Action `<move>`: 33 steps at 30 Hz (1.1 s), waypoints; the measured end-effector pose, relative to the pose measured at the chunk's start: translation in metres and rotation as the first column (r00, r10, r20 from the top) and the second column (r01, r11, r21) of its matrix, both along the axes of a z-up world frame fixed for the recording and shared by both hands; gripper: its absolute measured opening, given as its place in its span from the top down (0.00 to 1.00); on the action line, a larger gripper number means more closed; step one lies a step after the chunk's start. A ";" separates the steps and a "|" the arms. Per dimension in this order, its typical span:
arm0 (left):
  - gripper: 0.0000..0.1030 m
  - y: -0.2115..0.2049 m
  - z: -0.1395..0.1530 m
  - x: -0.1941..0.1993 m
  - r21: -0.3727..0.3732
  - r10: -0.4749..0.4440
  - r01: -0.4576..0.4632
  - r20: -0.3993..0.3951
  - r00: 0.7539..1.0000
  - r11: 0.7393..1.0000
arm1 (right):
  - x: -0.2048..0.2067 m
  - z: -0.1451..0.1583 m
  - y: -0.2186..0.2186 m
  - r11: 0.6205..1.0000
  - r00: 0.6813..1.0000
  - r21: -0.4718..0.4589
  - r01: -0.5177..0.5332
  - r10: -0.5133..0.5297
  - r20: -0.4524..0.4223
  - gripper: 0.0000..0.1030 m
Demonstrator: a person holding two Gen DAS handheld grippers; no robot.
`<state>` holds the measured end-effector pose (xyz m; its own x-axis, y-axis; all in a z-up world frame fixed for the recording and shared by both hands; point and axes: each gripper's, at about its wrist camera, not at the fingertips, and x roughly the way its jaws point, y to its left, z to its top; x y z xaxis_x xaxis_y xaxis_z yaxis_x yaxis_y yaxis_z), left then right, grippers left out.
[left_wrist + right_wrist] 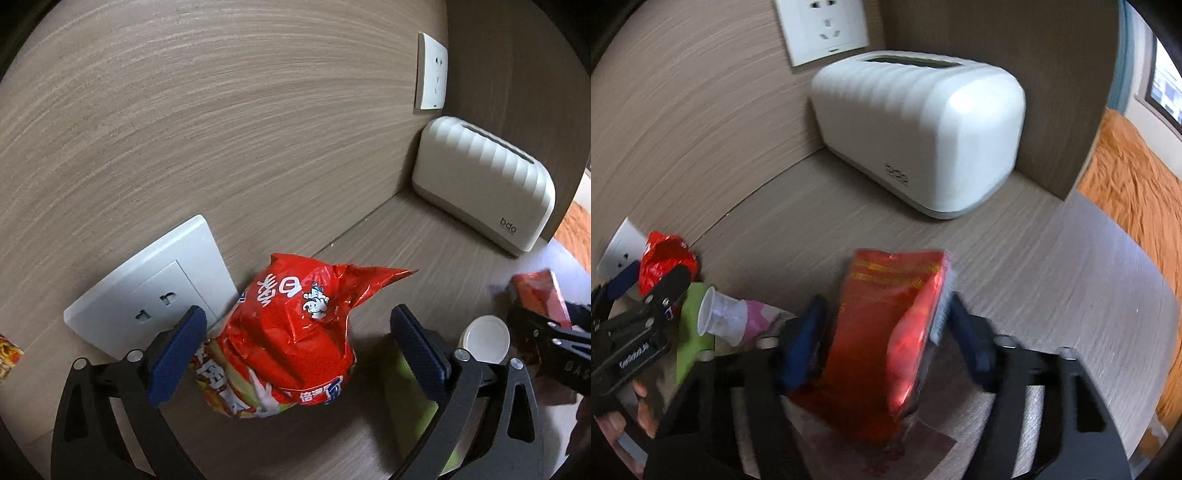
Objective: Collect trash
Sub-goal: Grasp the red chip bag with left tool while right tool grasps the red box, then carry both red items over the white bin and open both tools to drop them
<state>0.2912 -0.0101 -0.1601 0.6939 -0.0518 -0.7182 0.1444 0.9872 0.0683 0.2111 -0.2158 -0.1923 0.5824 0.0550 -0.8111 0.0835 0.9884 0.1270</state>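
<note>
A crumpled red snack bag (291, 332) stands on the wooden table against the wall, between the fingers of my left gripper (295, 354). The jaws are open and wider than the bag; the left pad touches its side, the right pad is apart. It shows as a red crumple in the right wrist view (665, 258). My right gripper (882, 332) has its jaws around a flat red packet (886, 332), fingers close on both sides; the view is blurred. The packet also shows in the left wrist view (539, 295).
A white toaster-shaped box (484, 184) (919, 133) stands in the back corner. Wall sockets (147, 295) (823, 26) sit on the wall. A small white bottle with a pink label (727, 321) and green paper (690, 328) lie between the grippers. An orange bedcover (1137, 221) is right.
</note>
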 end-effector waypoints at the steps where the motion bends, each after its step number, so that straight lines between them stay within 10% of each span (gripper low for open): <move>1: 0.25 0.002 0.000 -0.002 -0.015 -0.001 0.001 -0.006 1.000 1.000 | 0.000 0.000 0.000 1.000 1.000 0.003 -0.006 0.006 -0.001 0.45; 4: 0.39 0.004 0.001 -0.009 -0.009 -0.011 0.011 -0.015 1.000 1.000 | -0.006 0.004 0.000 0.999 1.000 0.027 -0.026 0.026 0.009 0.46; 21: 0.40 0.015 0.070 -0.117 -0.068 -0.051 0.056 0.080 0.995 0.996 | -0.099 0.072 -0.007 0.994 0.978 0.065 -0.086 0.072 0.195 0.46; 33: 0.40 -0.078 0.075 -0.212 -0.058 -0.337 0.339 0.044 0.941 0.939 | -0.203 0.092 -0.048 0.999 0.973 0.049 -0.012 0.000 0.233 0.46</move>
